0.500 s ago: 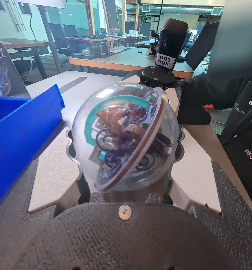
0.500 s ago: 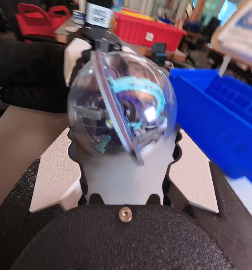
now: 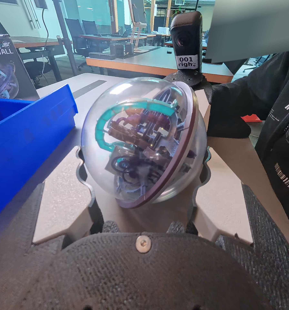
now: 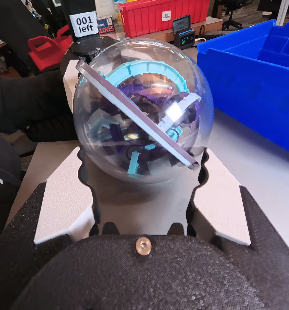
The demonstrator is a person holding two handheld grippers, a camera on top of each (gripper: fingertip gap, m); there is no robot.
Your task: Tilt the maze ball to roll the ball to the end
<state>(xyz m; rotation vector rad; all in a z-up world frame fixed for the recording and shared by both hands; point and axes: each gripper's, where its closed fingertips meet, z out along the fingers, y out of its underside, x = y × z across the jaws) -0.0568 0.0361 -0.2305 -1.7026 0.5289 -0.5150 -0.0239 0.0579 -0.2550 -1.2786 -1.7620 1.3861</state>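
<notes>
The maze ball (image 3: 140,142) is a clear sphere with a purple rim and teal, brown and purple tracks inside. It hangs just above the table (image 3: 90,83). My left gripper (image 3: 143,151) is shut on it, with both fingertips (image 3: 65,176) against its sides. My right gripper (image 4: 143,151) grips the same maze ball (image 4: 140,109) from the opposite side, its fingertips (image 4: 61,184) against the shell. Each view shows the other gripper behind the ball, the right gripper (image 3: 187,42) in the left wrist view and the left gripper (image 4: 85,21) in the right wrist view. The rim runs diagonally. I cannot make out the small ball inside.
A blue bin (image 3: 23,142) stands close beside the ball, on the right in the right wrist view (image 4: 249,92). The toy's box (image 3: 3,67) stands behind it. A person's gloved hand (image 3: 227,114) holds the right gripper. A red bin (image 4: 157,15) and a charger sit farther back.
The maze ball has turned in the grasp: in the right wrist view its rim went from nearly upright to a clear diagonal. Both grippers stay on it.
</notes>
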